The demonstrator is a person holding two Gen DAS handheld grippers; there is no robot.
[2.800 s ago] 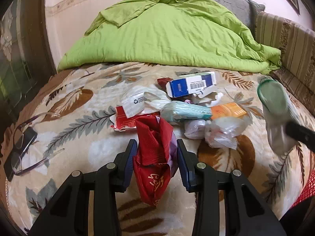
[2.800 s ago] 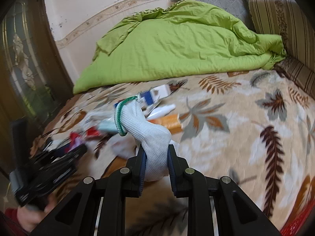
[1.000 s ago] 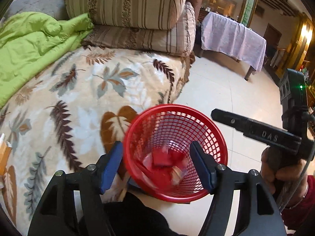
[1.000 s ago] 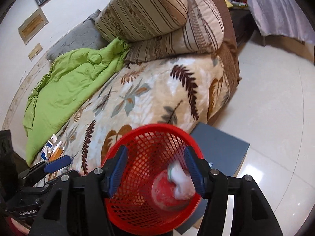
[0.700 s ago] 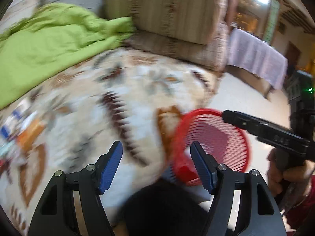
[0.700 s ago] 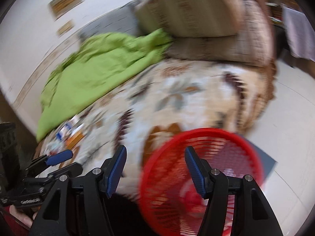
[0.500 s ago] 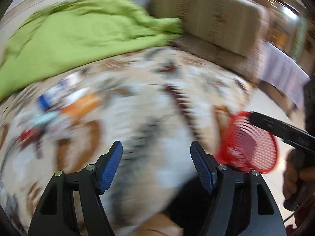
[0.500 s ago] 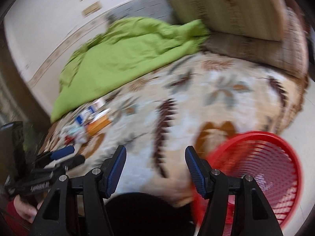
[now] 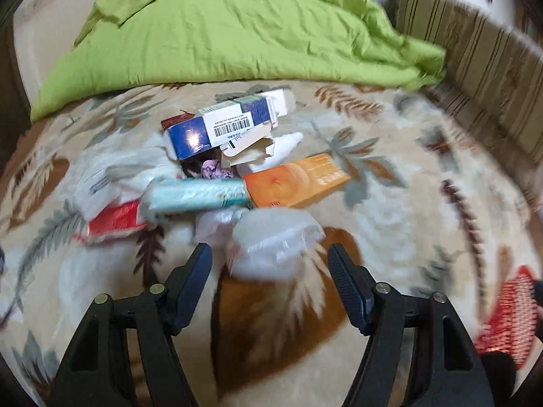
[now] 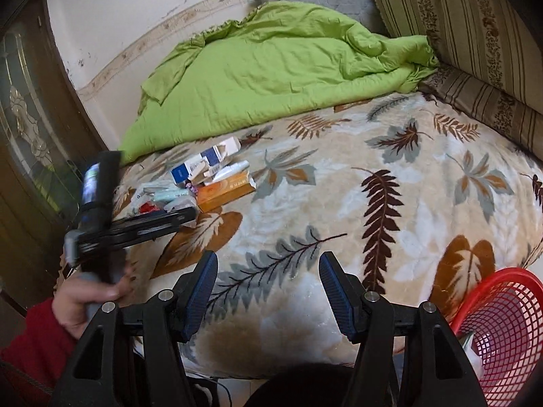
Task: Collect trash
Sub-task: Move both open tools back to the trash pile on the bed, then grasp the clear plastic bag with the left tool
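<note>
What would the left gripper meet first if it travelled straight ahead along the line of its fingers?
Most likely the crumpled clear plastic bag, which lies just ahead of the open left gripper, nearest in the trash pile. The teal packet and orange box lie beyond it. Depth is uncertain.

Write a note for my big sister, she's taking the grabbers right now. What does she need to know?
Left gripper: open, empty, right over a crumpled clear plastic bag at the near edge of the trash pile.
Right gripper: open, empty, above bare blanket, away from the pile.
Red basket: on the floor at the bed's right corner, with some trash already in it.
Left to collect: blue-and-white box, orange box, teal packet, red wrapper, white tube, and the plastic bag.
</note>
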